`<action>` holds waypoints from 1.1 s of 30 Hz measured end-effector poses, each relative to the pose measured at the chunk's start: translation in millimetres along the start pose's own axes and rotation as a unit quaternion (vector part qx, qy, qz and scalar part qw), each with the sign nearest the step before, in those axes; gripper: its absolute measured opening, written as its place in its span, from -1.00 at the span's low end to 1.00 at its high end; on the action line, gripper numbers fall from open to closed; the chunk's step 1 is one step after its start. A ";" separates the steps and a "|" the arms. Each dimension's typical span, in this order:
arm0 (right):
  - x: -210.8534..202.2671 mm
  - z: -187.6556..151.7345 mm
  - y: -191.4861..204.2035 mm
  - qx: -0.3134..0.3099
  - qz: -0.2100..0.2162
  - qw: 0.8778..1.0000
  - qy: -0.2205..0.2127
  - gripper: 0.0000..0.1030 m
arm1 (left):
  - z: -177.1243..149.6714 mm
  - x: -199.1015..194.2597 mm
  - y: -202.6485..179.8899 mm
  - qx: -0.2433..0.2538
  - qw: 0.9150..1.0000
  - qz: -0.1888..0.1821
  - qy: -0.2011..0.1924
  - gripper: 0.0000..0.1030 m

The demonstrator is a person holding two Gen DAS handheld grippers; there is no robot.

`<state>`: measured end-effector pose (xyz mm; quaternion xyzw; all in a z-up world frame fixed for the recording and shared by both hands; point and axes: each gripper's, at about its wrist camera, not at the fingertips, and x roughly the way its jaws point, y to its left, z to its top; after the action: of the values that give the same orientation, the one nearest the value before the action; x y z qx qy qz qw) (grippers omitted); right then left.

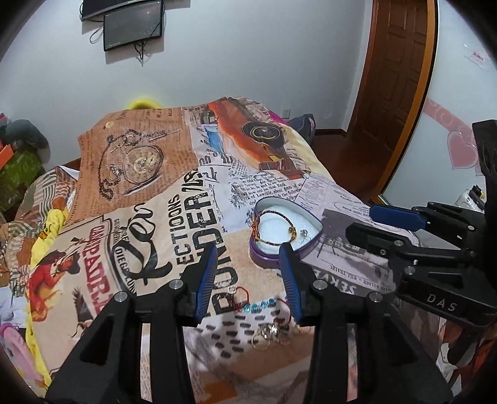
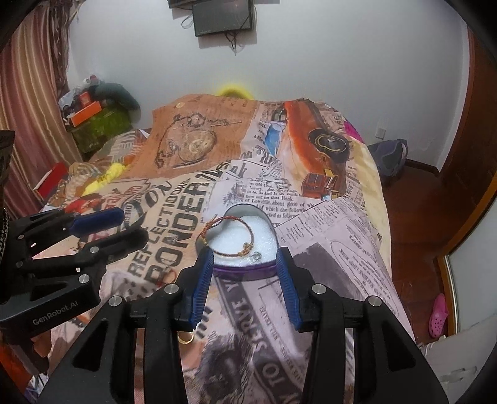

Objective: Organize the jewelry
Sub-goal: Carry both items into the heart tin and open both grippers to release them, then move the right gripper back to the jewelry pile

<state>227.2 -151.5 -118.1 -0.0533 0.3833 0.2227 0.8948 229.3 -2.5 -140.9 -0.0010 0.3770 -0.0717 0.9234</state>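
Observation:
A purple heart-shaped tin with a white foam lining lies on the printed bedcover. Inside it rest a red-and-gold cord bracelet and a small silver piece. My left gripper hangs open just short of the tin, nothing between its blue pads. Under it lie a red string with blue beads and several gold rings. My right gripper is open and empty too, framing the tin's near edge. A gold ring lies beneath its left finger. Each gripper shows in the other's view.
The bedcover drops off to a wooden floor on the right, with a pink shoe there. A dark screen hangs on the far wall. Boxes and bags pile up at the far left. A wooden door stands at the right.

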 end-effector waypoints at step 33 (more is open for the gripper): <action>40.9 -74.2 43.4 -0.039 0.049 0.992 0.105 -0.26 | -92.2 10.9 33.2 -0.025 0.996 0.003 0.091 -0.13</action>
<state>183.9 -117.7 -195.9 -0.0928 0.4684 0.2740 0.8348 177.2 33.7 -216.4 -0.0168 0.4607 -0.0593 0.8854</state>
